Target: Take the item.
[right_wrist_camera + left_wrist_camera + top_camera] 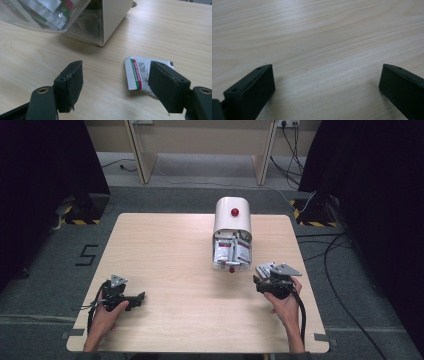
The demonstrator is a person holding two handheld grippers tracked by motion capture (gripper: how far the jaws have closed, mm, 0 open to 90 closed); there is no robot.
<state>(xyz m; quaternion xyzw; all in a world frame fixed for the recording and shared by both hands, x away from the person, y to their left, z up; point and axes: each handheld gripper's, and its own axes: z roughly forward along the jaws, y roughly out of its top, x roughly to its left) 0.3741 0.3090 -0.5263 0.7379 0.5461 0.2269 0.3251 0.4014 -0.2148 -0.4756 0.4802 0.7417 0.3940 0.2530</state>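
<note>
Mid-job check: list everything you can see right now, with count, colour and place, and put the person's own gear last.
table: one, light wood, centre of the high view.
dispenser box: one, cream with a red knob on top and a clear front, far right of centre on the table.
sachets in box: several, white and silver with red and green print, behind the clear front; exact count cannot be told.
loose sachet: one, white with green and pink edge stripe, flat on the table beside the right jaw of the right gripper.
left gripper: one, black, near left of table, jaws open over bare wood.
right gripper: one, black, near right, jaws open, nothing between them.
</note>
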